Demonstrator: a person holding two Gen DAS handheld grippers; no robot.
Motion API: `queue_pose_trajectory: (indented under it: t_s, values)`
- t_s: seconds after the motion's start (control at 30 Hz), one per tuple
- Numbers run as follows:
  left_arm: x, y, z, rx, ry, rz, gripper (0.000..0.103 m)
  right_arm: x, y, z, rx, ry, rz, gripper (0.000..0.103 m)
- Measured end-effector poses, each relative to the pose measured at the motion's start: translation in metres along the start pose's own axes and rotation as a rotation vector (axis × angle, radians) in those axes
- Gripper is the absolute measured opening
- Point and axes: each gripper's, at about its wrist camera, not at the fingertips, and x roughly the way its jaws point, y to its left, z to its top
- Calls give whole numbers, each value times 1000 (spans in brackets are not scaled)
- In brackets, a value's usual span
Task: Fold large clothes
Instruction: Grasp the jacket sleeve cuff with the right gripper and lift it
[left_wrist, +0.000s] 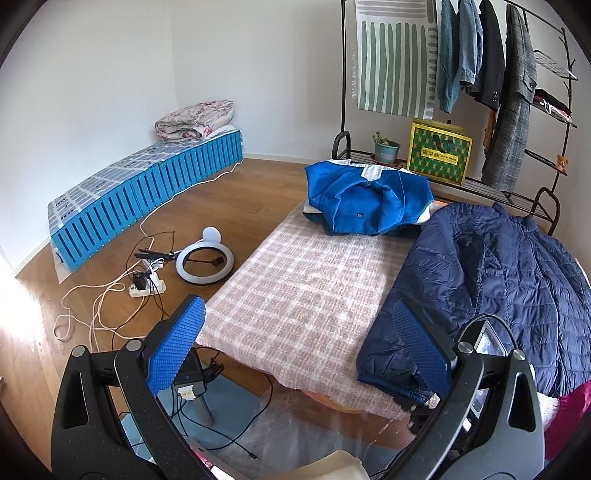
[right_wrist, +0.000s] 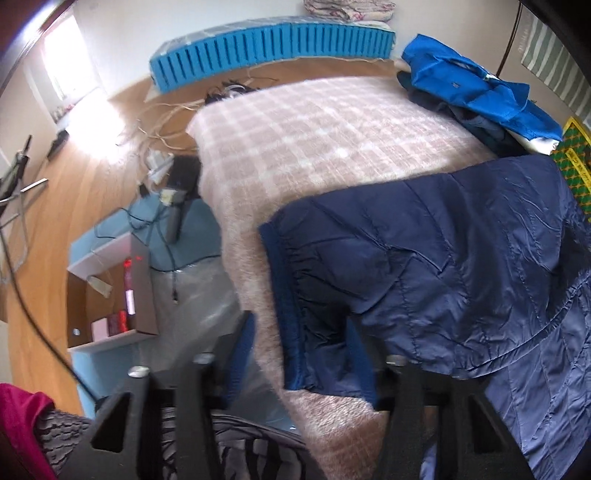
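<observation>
Navy jacket (left_wrist: 495, 291) lies spread over the right side of the checked table (left_wrist: 314, 291), its cuffed sleeve (right_wrist: 317, 314) reaching the near edge; blue jacket (left_wrist: 369, 199) folded at the far end, apart from it; left gripper (left_wrist: 299, 354) spread wide, holding nothing – its right finger over the sleeve end; right gripper (right_wrist: 299, 354) blurred, low at the sleeve cuff – cannot tell how its jaws stand; ring light (left_wrist: 203, 264) and cables on the floor.
</observation>
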Motion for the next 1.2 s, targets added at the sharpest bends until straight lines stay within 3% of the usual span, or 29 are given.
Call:
queue_pose_trajectory:
  t_s: [0.07,0.1,0.2,0.47,0.6,1.0,1.2]
  values:
    - [1,-2,1,12,-5,4,103,-4,-5,3,23,-4,10,22]
    - [1,-4,1,22,-8,11,103,-5,-8,4,36,-10,14,11]
    - [-2,-11,4,37,-24,16,103,-26,-21,5,112,-73,34,5]
    - [-17,-35,10,103,-85,9,103,-115,-103,-9,410,-321,80,3]
    - [-29,-49,13,125,-109,-8,103,-150,-145,-28,519,-394,55,3]
    - [-66,-112,21,226,-180,-46,103,-192,-225,-116,725,-428,-54,3]
    - [-64,-148,26,247,-142,-101,103,-194,-265,-175,856,-410,-108,3]
